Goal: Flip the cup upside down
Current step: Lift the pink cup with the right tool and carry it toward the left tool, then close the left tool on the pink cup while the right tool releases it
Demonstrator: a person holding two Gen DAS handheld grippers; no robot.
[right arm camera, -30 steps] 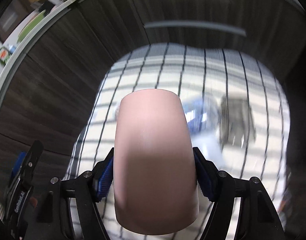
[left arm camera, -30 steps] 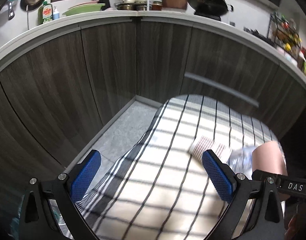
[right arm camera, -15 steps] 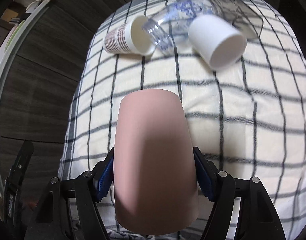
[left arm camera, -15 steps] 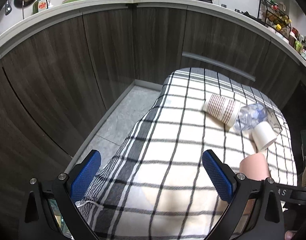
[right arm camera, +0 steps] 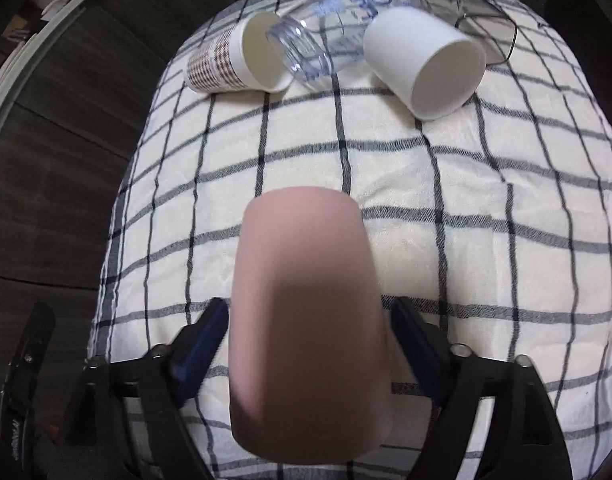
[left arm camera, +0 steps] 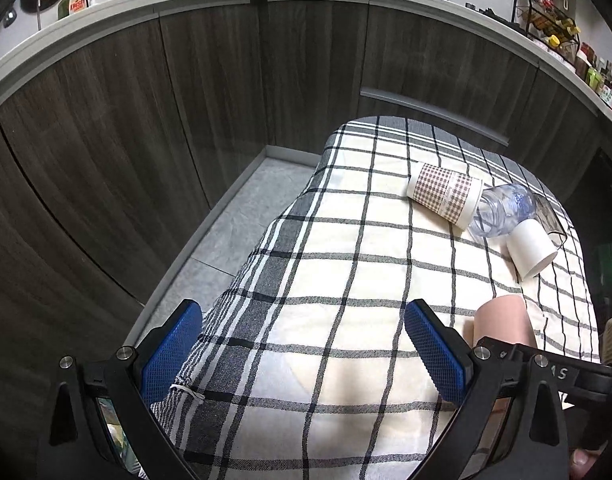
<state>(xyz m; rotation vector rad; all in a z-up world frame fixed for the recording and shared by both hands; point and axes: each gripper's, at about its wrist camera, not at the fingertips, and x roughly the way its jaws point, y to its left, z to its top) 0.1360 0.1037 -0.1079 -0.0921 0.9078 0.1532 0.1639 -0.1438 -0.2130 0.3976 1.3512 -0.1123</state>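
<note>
The left gripper (left arm camera: 304, 354) hangs with its 2 blue pads spread wide and nothing between them, over the near part of a checked cloth (left arm camera: 345, 264). To its right, just past its right finger, stands the pink cup (left arm camera: 501, 322), partly hidden behind the other tool's frame. The right gripper (right arm camera: 307, 346) has that pink cup (right arm camera: 306, 320) between its 2 fingers, which sit at the cup's sides; whether they press it I cannot tell. Ahead of this gripper, well apart, lie a checkered paper cup (right arm camera: 226, 66), a clear plastic bottle (right arm camera: 329, 36) whose mouth reaches into it, and a white paper cup (right arm camera: 425, 64), all on their sides.
</note>
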